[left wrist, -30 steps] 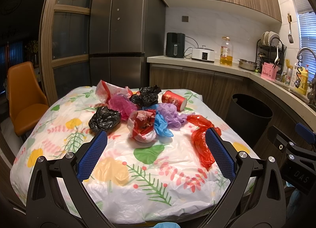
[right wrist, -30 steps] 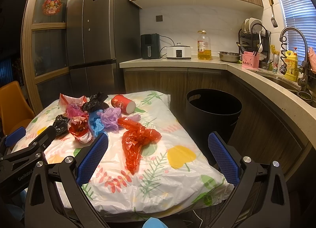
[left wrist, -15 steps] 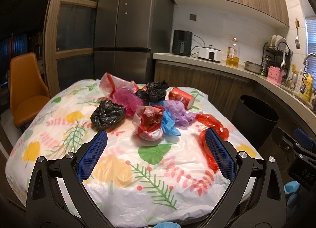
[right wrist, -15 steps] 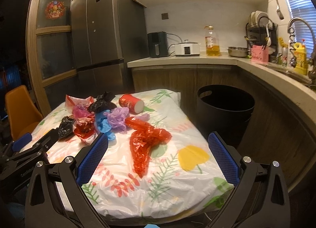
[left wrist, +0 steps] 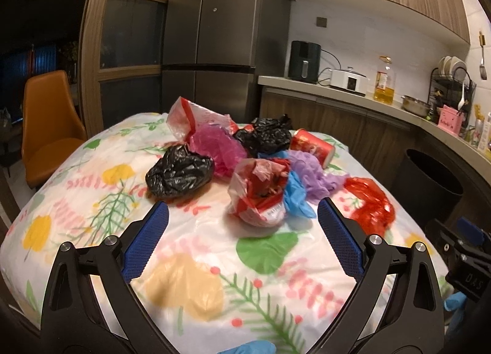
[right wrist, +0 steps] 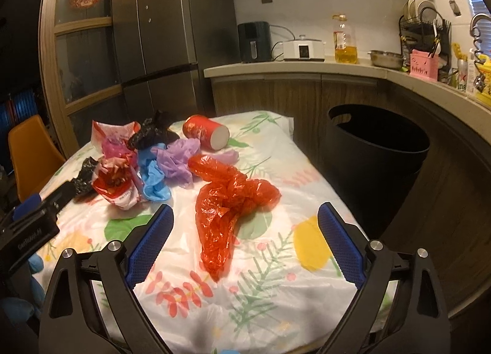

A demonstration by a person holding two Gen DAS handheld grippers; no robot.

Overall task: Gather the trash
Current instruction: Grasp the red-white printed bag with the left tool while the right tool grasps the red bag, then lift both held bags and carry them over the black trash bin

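2 black bags [left wrist: 179, 174], 1 red can [right wrist: 206, 132]; left claw [left wrist: 242, 222] spread, right claw [right wrist: 245, 226] closing, empty.

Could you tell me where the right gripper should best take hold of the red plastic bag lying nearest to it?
Probably at the bunched, knotted middle of the red plastic bag, coming from above and the near side. There the film is thickest; its lower tail lies flat on the tablecloth. The right gripper is closing, nothing between its fingers.

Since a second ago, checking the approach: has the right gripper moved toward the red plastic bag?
Yes. The right gripper has come closer: the red plastic bag looms larger, reaching between its fingers.
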